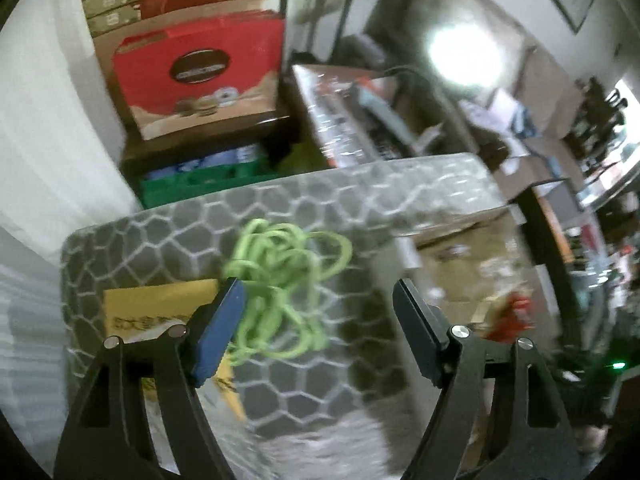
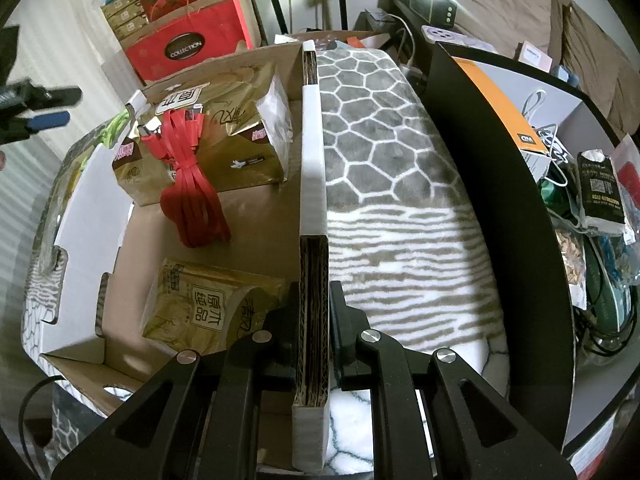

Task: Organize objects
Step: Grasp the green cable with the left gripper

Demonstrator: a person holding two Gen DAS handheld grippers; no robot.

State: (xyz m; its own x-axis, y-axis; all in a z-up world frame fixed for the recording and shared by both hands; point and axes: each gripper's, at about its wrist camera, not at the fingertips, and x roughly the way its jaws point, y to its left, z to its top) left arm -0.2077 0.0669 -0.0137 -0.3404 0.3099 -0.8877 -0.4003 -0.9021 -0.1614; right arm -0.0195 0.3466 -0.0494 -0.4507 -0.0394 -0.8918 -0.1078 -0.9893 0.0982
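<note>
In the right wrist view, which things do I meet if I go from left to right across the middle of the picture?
Red cable bundle → gold tissue pack → upright cardboard box wall, on which the right gripper is shut → grey patterned blanket → black curved panel.
</note>
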